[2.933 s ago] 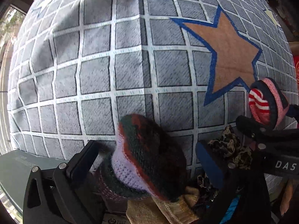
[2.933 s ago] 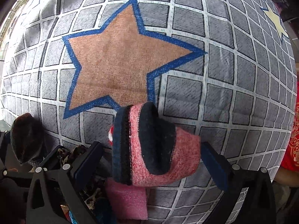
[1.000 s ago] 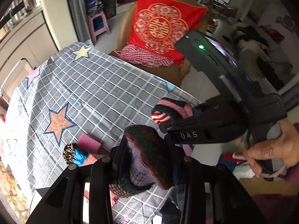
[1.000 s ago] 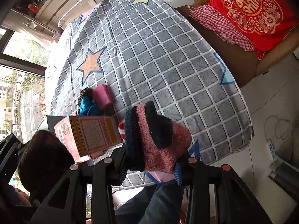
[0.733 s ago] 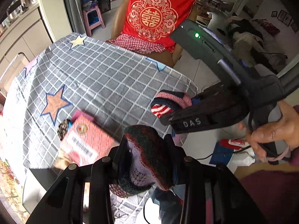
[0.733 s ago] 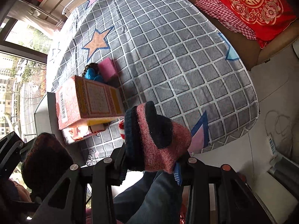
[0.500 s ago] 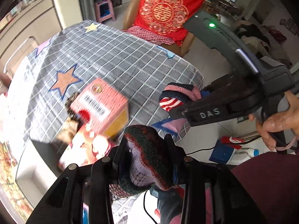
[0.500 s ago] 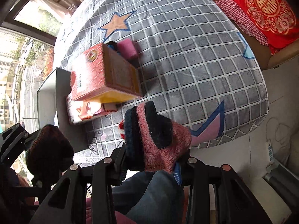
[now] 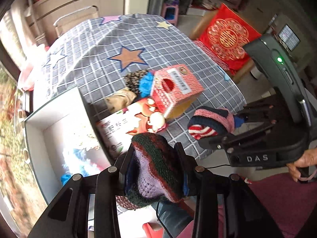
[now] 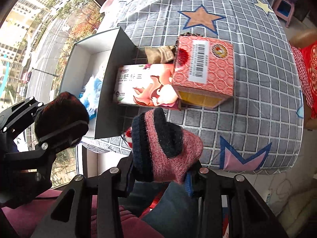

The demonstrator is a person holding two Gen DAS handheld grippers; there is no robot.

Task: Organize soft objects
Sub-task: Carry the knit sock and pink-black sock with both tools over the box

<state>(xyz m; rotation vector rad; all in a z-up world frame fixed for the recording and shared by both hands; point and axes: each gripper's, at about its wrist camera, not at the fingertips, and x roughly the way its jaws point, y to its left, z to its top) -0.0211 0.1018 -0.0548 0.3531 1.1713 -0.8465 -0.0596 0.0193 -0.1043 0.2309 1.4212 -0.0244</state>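
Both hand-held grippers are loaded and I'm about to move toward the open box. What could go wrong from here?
1. The red carton rests tilted on the flat carton; a bump could tip it.
2. The left hand-held gripper with its knit bundle and the right hand-held gripper with its pink sock are close together; they may collide.
3. The open box overhangs the table edge; pressing down might upset it.

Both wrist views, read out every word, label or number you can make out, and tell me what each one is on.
"DAS": white letters on the side of the right tool, seen in the left wrist view.
Barcode label on the pink patterned box: digits too small to read.
Large characters on the flat illustrated box: too blurred to read reliably.
Gold ornamental character on the red cushion: decorative, not legible as text.
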